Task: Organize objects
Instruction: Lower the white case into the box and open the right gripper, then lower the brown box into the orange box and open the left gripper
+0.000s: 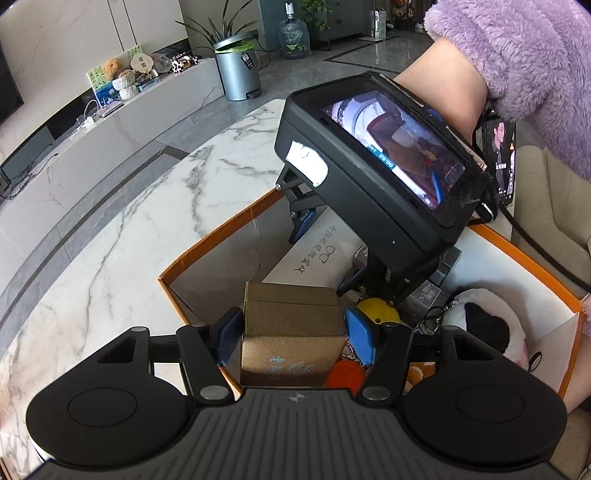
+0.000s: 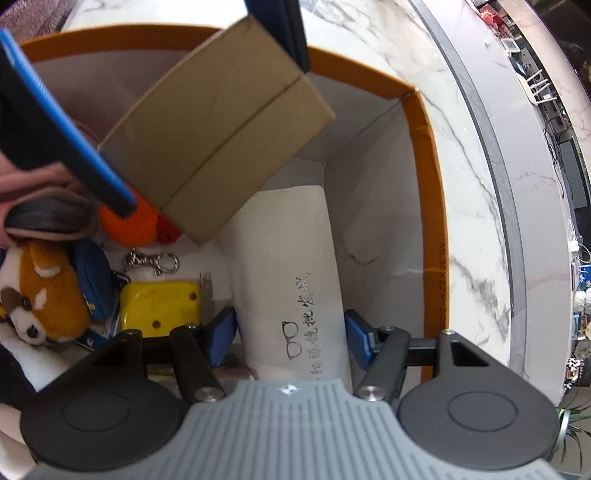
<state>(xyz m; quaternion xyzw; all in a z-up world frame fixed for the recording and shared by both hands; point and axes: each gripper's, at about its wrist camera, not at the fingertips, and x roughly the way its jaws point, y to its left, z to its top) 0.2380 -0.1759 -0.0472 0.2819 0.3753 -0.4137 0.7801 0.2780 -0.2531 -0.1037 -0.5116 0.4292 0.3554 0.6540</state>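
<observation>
Between the left gripper's point(image 1: 291, 332) jaws sits a brown carton point(image 1: 291, 332), pads at its sides; whether they press it I cannot tell. The right gripper's point(image 2: 290, 334) jaws likewise flank a white glasses case point(image 2: 291, 266). Both lie inside an orange-rimmed box point(image 2: 421, 147) on the marble surface point(image 1: 129, 229), crowded by a yellow tape measure point(image 2: 159, 306), plush toys point(image 2: 44, 295) and an orange knit ball point(image 2: 129, 225).

a home living room; marble table point(image 1: 129, 229), tv console point(image 1: 110, 125) with trinkets, potted plant point(image 1: 218, 29).
</observation>
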